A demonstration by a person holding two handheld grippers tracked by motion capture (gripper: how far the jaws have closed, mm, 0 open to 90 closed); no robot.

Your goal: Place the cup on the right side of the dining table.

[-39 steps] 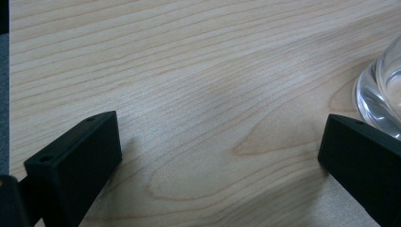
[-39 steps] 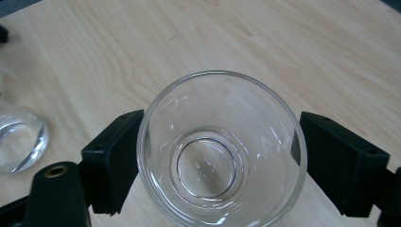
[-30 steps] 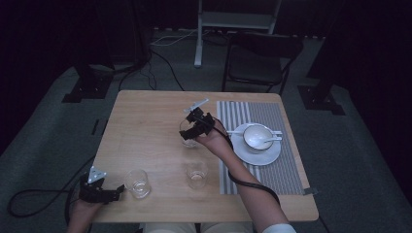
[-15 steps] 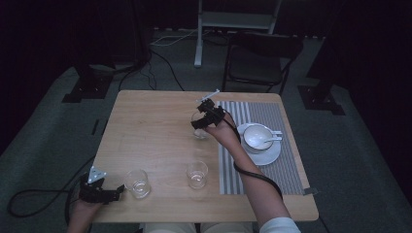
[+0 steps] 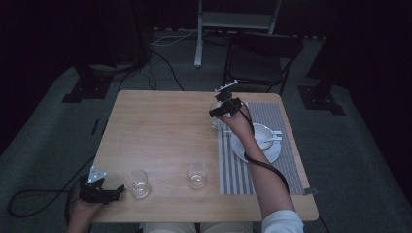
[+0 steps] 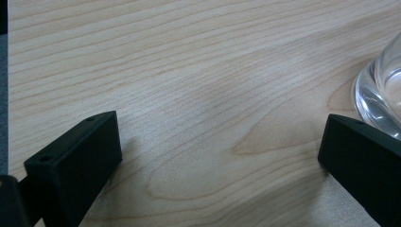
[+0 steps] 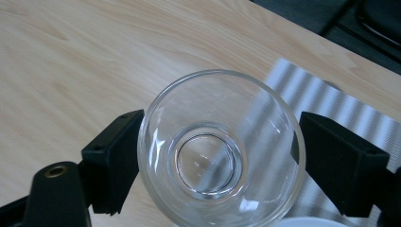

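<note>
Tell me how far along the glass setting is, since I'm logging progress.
Placed already: the cup and saucer on the striped mat. In hand: the right gripper clamps a glass at the mat's far left corner. Left: two glasses wait by the near edge; the left gripper sits open beside one.

My left gripper [image 5: 116, 190] is black, with a grey three-cornered plate on top and a dark cable trailing off behind it; its jaws are flat matte-black blocks, one bearing two small holes along its edge; my right gripper [image 5: 217, 112] is black too, topped by what seems a pale plate, its cable running back along my forearm; a brass-coloured screw sits near one jaw; my sleeve [image 5: 278, 223] is white.
</note>
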